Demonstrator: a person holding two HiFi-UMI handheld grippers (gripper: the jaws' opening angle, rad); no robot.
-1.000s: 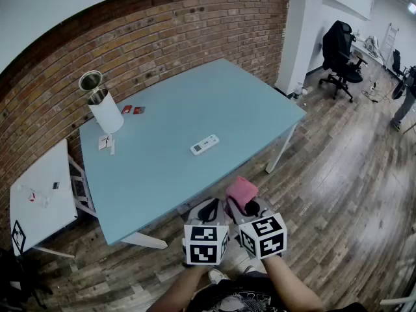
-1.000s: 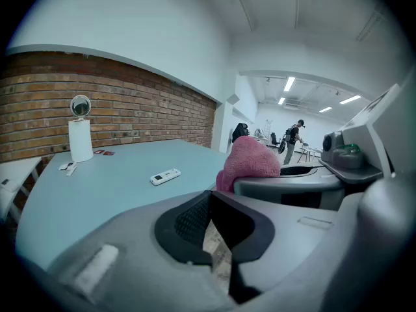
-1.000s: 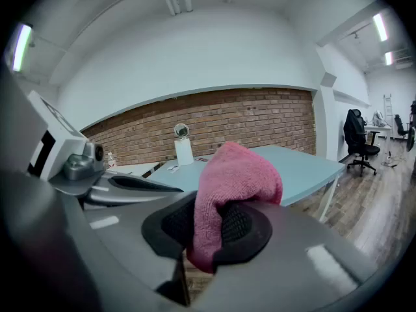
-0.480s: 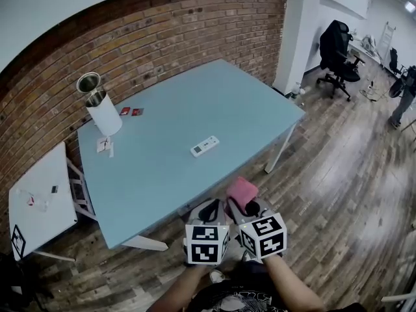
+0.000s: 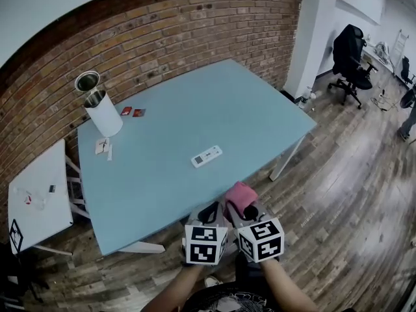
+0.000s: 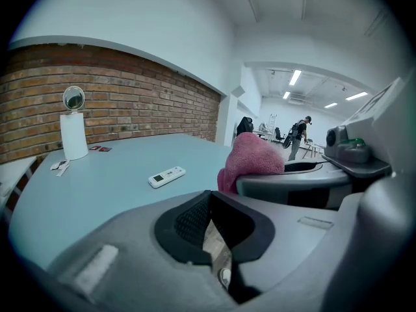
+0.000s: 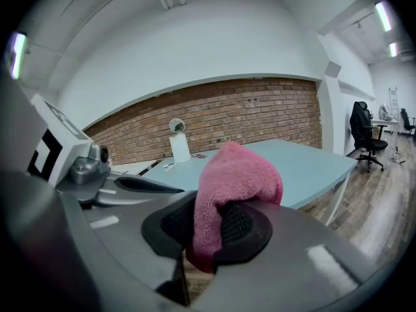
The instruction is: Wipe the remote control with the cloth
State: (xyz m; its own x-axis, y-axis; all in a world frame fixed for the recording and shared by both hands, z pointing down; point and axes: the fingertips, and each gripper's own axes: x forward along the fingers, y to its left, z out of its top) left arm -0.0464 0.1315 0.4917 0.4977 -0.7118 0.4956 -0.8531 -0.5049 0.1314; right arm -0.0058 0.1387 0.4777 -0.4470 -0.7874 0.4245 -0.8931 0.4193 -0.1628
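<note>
A white remote control [image 5: 207,156] [image 6: 166,176] lies flat near the middle of the light blue table [image 5: 169,129]. Both grippers hang side by side in front of the table's near edge, short of the remote. My right gripper [image 5: 242,206] [image 7: 209,239] is shut on a pink cloth [image 5: 238,194] [image 7: 234,184] that bulges up out of its jaws. The cloth [image 6: 252,164] also shows in the left gripper view. To its left, my left gripper [image 5: 209,210] [image 6: 209,229] is shut with nothing between its pads.
A white cylinder with a metal rim [image 5: 100,106] stands at the table's far left, with two small red items [image 5: 132,112] and paper bits [image 5: 104,147] nearby. A small white side table [image 5: 36,197] sits left. A brick wall runs behind. A black office chair [image 5: 350,57] stands far right.
Both grippers and the head have moved closer to the table; the table's near edge now lies nearer the grippers. The cloth stays gripped.
</note>
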